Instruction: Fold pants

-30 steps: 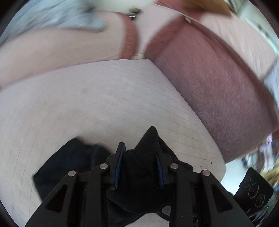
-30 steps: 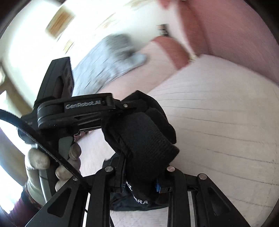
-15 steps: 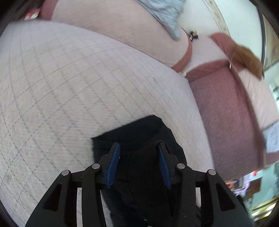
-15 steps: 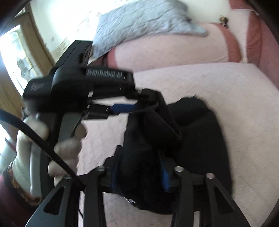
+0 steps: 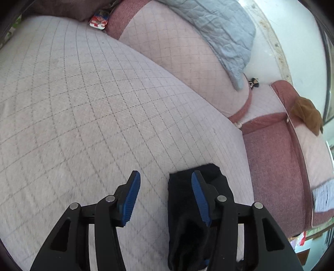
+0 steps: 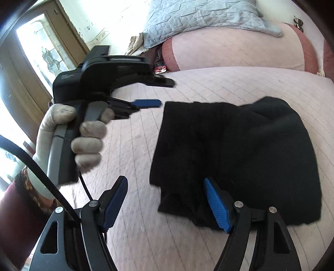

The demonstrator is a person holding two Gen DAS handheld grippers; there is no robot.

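The black pants (image 6: 235, 154) lie folded in a compact rectangle on the pink quilted sofa seat (image 6: 167, 239). My right gripper (image 6: 167, 200) is open and empty just left of the pants' near edge, its right pad against the fabric. My left gripper (image 5: 165, 198) is open and empty; one corner of the pants (image 5: 187, 218) lies under its right finger. The left gripper (image 6: 146, 91) also shows in the right wrist view, held by a gloved hand (image 6: 68, 137) left of the pants.
A grey quilted pillow (image 5: 219, 31) lies on the pink bolster (image 5: 183, 68) at the seat's back. A red armrest (image 5: 275, 166) bounds the seat's right side, with a brown cloth (image 5: 309, 114) on it. A small red-and-white packet (image 5: 99, 19) sits at the back.
Both grippers have opened and let go of the pants, which now lie folded on the seat. The left gripper has moved off to the left of them.
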